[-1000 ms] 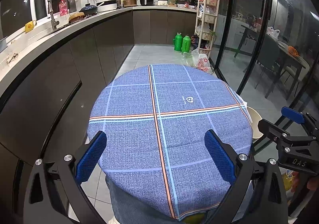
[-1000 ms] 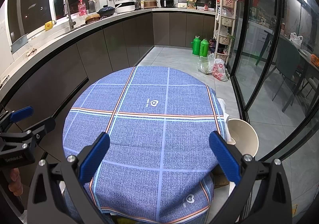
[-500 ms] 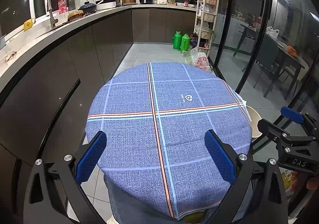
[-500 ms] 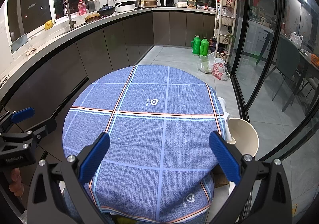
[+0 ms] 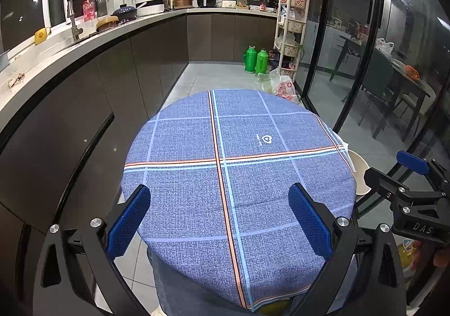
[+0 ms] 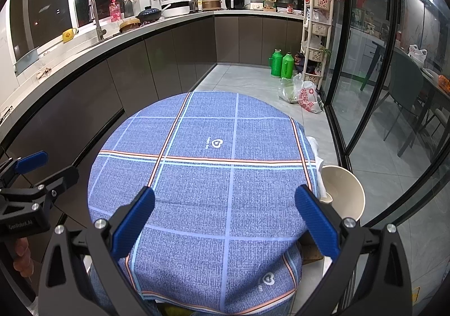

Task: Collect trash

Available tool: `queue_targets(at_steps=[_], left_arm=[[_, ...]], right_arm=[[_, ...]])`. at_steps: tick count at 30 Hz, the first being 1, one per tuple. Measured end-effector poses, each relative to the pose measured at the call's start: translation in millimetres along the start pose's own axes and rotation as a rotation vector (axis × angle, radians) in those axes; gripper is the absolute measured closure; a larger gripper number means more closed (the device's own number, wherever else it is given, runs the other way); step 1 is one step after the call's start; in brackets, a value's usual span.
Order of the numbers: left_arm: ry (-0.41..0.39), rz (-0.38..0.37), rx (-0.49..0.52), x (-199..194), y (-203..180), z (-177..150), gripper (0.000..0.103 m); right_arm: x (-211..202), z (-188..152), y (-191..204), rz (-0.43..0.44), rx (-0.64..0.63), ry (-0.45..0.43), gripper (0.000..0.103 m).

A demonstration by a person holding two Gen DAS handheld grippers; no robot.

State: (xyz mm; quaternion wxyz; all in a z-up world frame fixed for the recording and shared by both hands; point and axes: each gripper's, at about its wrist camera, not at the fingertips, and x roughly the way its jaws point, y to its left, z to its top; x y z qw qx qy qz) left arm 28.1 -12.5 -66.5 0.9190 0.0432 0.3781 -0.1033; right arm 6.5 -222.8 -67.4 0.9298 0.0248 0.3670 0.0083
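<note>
Both pairs of jaws stand wide apart, gripping nothing. Ahead of our left gripper and our right gripper we see the round table, its blue plaid cloth spreading between and beyond the blue pads. Far past the jaws, the curved counter runs along our left. Just off the right gripper's right finger, at the table's edge, sits a cream bin. Well beyond the jaws, plastic bags lie on the floor near two green flasks.
</note>
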Motion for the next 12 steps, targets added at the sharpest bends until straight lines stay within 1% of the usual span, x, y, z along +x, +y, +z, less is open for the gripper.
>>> queue_targets(at_steps=[12], left_arm=[[0.013,0.002,-0.001,1.0,-1.4,2.0,0.008]], right_arm=[[2.7,-3.6,-2.8,-0.002,0.006,0.003,0.003]])
